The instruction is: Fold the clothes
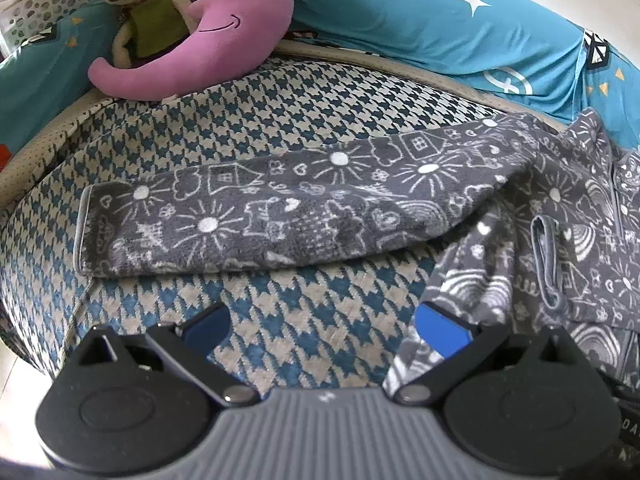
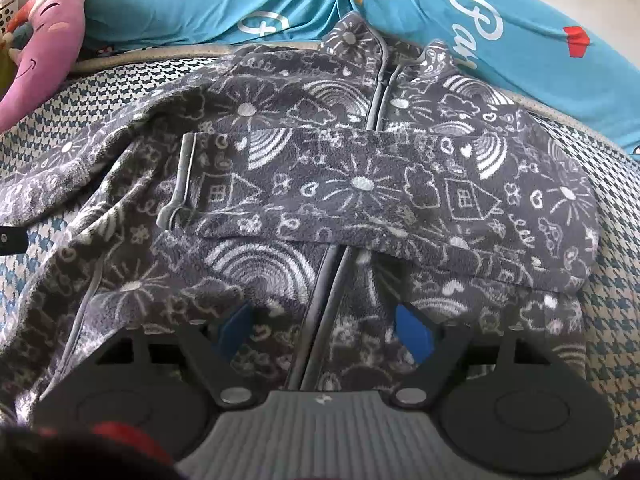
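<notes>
A pink moon plush (image 1: 224, 36) and stuffed bear (image 1: 140, 4) against blue bedding (image 1: 420, 28).

left wrist: low over the bed (image 1: 280, 128), facing the blue pillows (image 1: 420, 28), outstretched sleeve (image 1: 260, 220) close | right wrist: nearer, above the jacket (image 2: 280, 264), same heading | shared: jacket, pillows, pink plush (image 2: 44, 44); black edge at the right view's left rim perhaps the left hand-held gripper (image 1: 324, 332)
</notes>
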Demonstrator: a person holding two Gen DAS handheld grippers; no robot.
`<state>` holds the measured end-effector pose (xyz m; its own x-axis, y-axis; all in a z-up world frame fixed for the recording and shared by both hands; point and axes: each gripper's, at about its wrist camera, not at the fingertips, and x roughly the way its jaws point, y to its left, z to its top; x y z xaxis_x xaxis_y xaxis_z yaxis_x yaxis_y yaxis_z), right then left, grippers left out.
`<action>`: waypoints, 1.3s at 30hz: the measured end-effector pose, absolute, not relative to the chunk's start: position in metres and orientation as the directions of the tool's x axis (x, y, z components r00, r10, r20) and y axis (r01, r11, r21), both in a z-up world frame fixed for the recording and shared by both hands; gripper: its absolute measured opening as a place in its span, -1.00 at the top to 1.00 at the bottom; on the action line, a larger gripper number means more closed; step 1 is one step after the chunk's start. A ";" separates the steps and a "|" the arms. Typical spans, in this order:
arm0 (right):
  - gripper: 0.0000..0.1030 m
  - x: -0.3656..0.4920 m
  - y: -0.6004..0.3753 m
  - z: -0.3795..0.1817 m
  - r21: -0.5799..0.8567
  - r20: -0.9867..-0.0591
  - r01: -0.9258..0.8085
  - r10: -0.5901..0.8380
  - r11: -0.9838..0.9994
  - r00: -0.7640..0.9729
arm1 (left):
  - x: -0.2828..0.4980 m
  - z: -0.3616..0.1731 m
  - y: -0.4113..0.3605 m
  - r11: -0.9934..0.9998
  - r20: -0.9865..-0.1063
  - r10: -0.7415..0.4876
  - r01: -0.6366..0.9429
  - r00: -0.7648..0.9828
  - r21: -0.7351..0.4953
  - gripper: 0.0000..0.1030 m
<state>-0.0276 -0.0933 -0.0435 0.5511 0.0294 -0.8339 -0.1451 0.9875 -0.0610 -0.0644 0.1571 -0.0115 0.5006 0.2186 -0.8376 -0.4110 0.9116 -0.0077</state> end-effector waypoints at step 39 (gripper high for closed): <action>-0.76 -0.026 -0.095 -0.046 -0.064 -0.833 -0.128 0.018 0.990 0.554 | -0.075 -0.028 0.287 0.635 -0.843 0.429 -0.772 0.326 0.025 -0.99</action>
